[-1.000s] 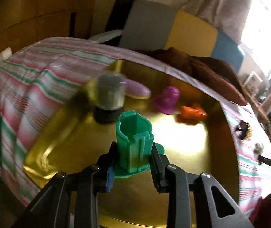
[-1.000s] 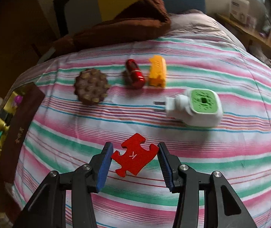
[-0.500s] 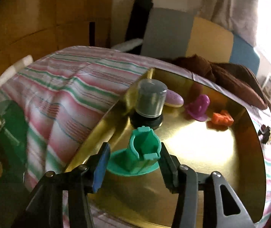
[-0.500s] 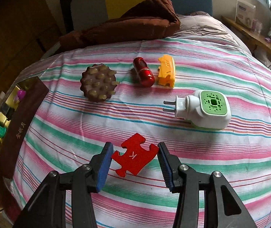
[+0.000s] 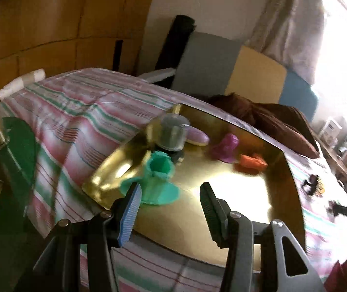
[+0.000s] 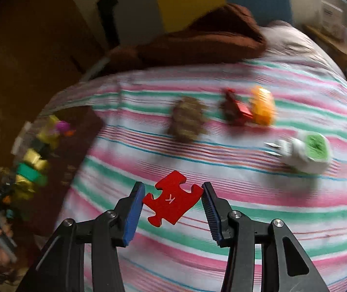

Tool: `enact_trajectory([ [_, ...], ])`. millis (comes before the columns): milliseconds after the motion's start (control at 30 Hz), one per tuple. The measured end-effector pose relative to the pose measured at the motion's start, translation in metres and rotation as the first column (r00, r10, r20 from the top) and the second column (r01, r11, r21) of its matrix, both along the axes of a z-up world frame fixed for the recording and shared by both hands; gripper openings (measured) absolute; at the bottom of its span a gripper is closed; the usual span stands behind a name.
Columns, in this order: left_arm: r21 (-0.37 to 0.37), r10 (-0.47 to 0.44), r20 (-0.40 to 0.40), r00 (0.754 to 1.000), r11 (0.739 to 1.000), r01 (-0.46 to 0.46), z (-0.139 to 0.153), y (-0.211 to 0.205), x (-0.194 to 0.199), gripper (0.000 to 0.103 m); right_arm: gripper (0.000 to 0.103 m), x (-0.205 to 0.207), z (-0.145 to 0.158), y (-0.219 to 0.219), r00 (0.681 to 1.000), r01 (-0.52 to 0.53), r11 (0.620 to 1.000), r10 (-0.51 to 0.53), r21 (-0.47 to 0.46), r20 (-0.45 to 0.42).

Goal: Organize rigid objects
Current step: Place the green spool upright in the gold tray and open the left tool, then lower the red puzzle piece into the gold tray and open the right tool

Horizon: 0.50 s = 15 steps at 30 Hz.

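The left gripper (image 5: pixel 171 203) stands with its jaws spread and nothing between them, positioned over the near edge of the gold tray (image 5: pixel 258 209), which lies on the striped bedcover (image 5: pixel 76 112). The green cup-shaped piece (image 5: pixel 157 182) stands upright on the tray, just beyond the left jaw's blue pad and free of both pads. Farther in on the tray from the green piece are a grey capped jar (image 5: pixel 173 133), a pale pink oval item (image 5: pixel 197 137), a purple figure (image 5: pixel 225 147) and an orange piece (image 5: pixel 252 161). The right gripper (image 6: pixel 172 200) pinches the red puzzle piece (image 6: pixel 172 198) between its two pads, above the striped bedcover (image 6: pixel 246 194). Beyond the red puzzle piece, resting on the bedcover and blurred, are a brown knobbed disc (image 6: pixel 188 119), a red cylinder (image 6: pixel 236 109), a yellow-orange block (image 6: pixel 262 105) and a white plug-in unit with a green face (image 6: pixel 305 153). The gold tray (image 6: pixel 86 131) appears to the left of the red puzzle piece.
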<state>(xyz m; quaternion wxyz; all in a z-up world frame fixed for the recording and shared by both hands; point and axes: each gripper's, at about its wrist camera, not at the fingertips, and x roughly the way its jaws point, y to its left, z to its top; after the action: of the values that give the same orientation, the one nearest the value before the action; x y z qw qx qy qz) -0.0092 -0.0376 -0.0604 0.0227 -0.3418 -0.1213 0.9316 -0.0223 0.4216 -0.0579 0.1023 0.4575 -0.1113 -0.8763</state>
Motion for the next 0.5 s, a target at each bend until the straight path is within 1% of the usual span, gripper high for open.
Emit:
enact_trajectory([
  [67,-0.002,-0.045,0.014,0.999,0.999,0.045,-0.001,0.008,0.0,0.051,0.049,-0.004,0.011,-0.029,0.998,-0.056,0.998,0.056,-0.02,-0.027],
  [200,0.003,-0.066,0.034,0.997,0.998,0.066,-0.003,0.014,0.003,0.051,0.049,-0.014,0.031,-0.091,0.984,-0.167,0.984,0.162,-0.063,-0.076],
  [300,-0.002,-0.09,0.044,0.995,0.996,0.09,-0.004,0.021,0.006,0.051,0.049,-0.022,0.039,-0.139,0.966,-0.246,0.968,0.24,-0.057,-0.094],
  [367,-0.013,-0.11,0.043,0.993,0.994,0.11,-0.004,0.026,0.01,0.051,0.049,-0.029,0.041,-0.173,0.954,-0.291,0.956,0.286,-0.04,-0.092],
  [500,-0.03,-0.15,0.045,0.988,0.988,0.152,-0.003,0.034,0.016,0.051,0.049,-0.047,0.031,-0.234,0.931,-0.362,0.932,0.362,-0.003,-0.045],
])
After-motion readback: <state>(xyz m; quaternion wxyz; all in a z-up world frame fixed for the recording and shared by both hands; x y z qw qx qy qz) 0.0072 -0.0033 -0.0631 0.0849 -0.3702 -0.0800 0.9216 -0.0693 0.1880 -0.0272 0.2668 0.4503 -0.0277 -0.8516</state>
